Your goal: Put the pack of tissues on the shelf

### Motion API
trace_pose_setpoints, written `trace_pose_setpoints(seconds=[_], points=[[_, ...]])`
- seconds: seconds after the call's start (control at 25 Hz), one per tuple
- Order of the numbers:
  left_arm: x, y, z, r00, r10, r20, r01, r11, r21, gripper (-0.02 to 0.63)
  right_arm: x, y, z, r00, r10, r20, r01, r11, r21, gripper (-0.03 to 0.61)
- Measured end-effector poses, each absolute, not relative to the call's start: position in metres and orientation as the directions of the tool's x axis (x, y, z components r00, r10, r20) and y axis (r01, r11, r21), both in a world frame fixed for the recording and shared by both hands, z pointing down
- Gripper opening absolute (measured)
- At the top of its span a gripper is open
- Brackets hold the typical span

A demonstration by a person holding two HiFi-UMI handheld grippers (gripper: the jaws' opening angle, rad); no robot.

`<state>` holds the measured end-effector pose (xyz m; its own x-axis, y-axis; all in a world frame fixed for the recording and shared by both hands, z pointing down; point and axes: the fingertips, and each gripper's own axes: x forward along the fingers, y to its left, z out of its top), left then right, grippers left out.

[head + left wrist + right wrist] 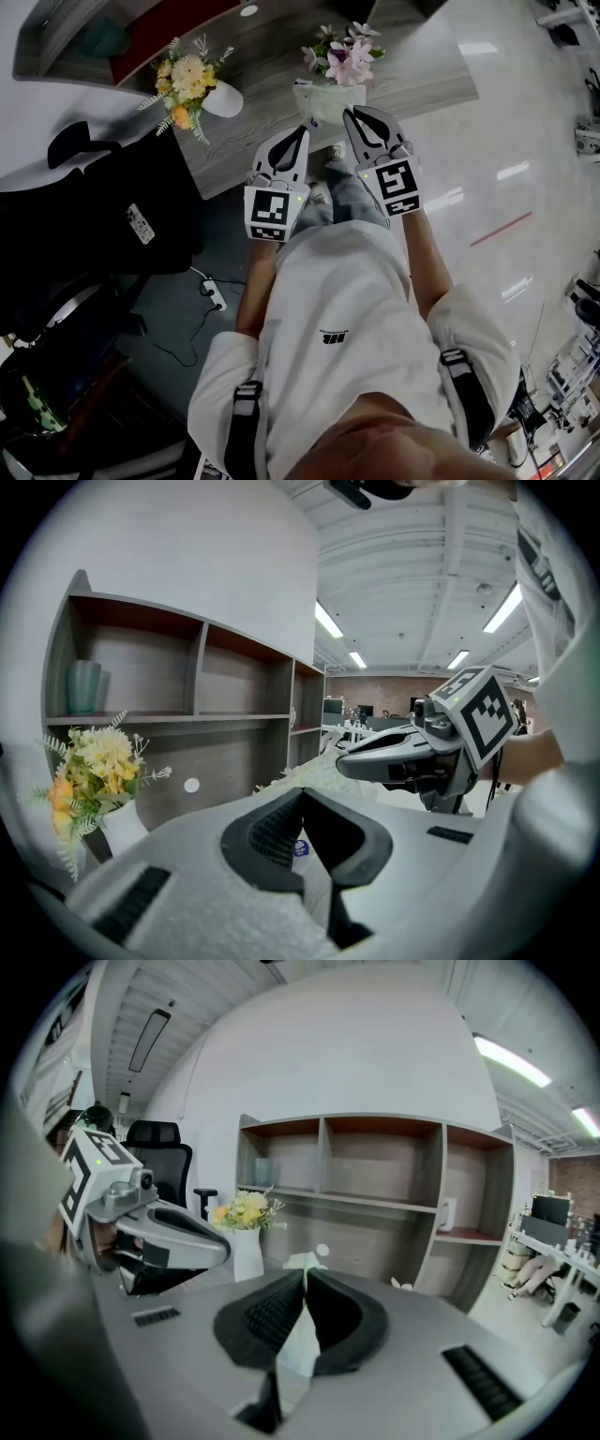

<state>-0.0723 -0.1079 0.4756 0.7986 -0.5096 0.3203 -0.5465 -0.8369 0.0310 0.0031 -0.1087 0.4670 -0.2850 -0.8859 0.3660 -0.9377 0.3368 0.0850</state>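
Observation:
The pack of tissues [321, 101], pale and clear-wrapped, lies on the grey wooden desk [422, 75] in front of the pink flowers. My left gripper [302, 129] is shut and empty, its tips just short of the pack. My right gripper [351, 112] is shut too, beside the pack's right end. In the left gripper view the pack [316, 874] with a blue label shows through the closed jaws. The right gripper view shows the pack [302, 1340] behind the closed jaws. The wooden shelf [187, 714] stands against the wall behind the desk, and is seen as the shelf [375, 1199] from the right.
A white vase of yellow flowers [190, 86] and a bunch of pink flowers [342, 52] stand on the desk. A teal vase [82, 686] and a white mug [448, 1213] sit in the shelf. A black chair [94, 206] stands to the left, and a power strip [214, 292] lies on the floor.

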Motion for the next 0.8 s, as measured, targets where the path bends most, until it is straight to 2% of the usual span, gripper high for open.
trace_pose_setpoints(seconds=[0.8], points=[[-0.052, -0.128, 0.415, 0.816, -0.522, 0.249, -0.535, -0.845, -0.019, 0.028, 0.015, -0.131, 0.390, -0.302, -0.919, 0.254, -0.924, 0.347, 0.159, 0.034]])
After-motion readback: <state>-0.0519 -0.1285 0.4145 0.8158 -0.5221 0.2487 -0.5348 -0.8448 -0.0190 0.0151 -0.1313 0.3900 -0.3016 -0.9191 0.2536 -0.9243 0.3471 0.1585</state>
